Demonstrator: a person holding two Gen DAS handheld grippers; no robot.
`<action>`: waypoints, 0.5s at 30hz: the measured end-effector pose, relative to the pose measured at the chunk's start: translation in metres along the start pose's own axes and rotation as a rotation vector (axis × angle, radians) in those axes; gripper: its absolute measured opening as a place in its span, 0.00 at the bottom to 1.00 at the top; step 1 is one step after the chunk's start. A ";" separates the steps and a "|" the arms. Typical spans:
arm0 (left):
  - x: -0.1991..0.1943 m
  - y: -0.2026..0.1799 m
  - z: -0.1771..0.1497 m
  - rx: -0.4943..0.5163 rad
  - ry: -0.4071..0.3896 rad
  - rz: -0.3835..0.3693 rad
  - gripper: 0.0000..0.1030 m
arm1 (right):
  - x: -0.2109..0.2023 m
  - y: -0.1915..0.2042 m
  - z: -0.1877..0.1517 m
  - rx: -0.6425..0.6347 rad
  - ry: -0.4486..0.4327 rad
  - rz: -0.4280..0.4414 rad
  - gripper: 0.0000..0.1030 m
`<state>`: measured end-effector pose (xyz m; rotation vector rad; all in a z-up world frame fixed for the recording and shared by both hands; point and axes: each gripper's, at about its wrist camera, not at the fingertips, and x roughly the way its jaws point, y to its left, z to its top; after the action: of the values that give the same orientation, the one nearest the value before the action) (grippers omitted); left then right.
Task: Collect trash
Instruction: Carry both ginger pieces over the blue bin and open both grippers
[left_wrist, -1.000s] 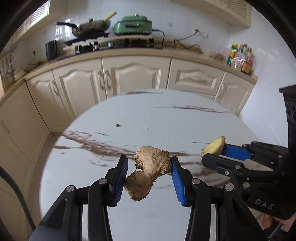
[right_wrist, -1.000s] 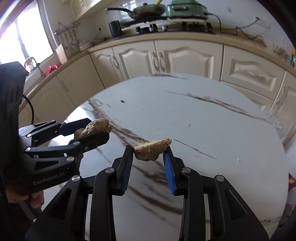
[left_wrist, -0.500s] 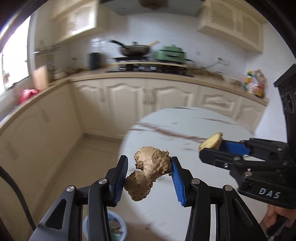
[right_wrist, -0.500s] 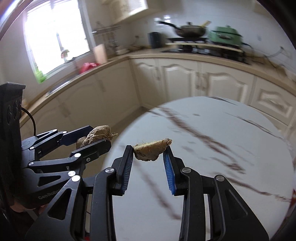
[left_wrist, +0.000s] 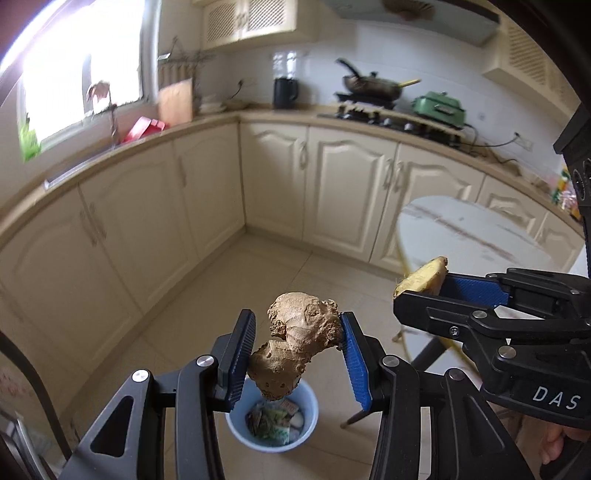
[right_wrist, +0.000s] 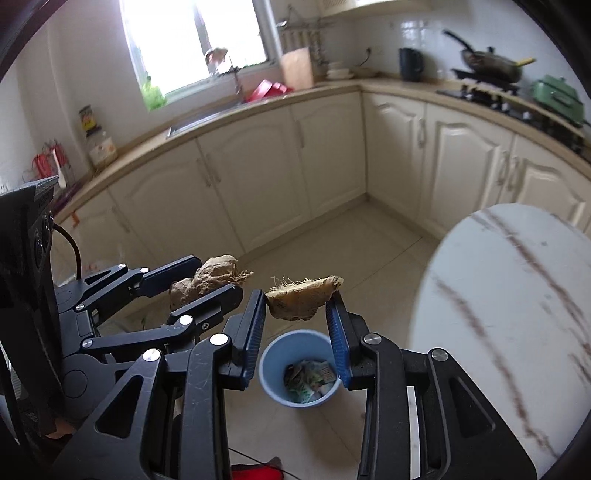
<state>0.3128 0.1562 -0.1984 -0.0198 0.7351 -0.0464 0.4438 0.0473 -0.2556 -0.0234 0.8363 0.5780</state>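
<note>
The left gripper (left_wrist: 297, 350) has its jaws clamped partway on a knobbly ginger root (left_wrist: 299, 343). The right gripper (right_wrist: 299, 325) pinches a ginger slice (right_wrist: 303, 297) more narrowly. Both tilt downward, with a blue bin (right_wrist: 275, 373) below the jaws.

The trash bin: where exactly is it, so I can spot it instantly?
Look at the tiled kitchen floor between the cream cabinets and the round marble table. The trash bin stands there by the table's edge: a small light-blue bucket, the only container on the floor, with crumpled wrappers inside.

You have a knobbly brown ginger root (left_wrist: 295, 347) clamped in mid-air above the blue bin (left_wrist: 271, 424), which holds wrappers; a flatter, yellow-cut ginger slice (right_wrist: 303, 295) hangs over it too.
</note>
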 end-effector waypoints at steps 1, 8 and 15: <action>0.004 0.008 -0.006 -0.013 0.019 0.004 0.41 | 0.010 0.002 -0.001 0.001 0.015 0.009 0.31; 0.062 0.055 -0.043 -0.102 0.172 0.021 0.41 | 0.098 0.005 -0.023 0.023 0.157 0.034 0.31; 0.130 0.094 -0.094 -0.183 0.364 0.042 0.41 | 0.211 -0.020 -0.066 0.077 0.378 0.062 0.31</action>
<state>0.3495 0.2435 -0.3583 -0.1745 1.1015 0.0594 0.5186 0.1148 -0.4529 -0.0372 1.2295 0.6089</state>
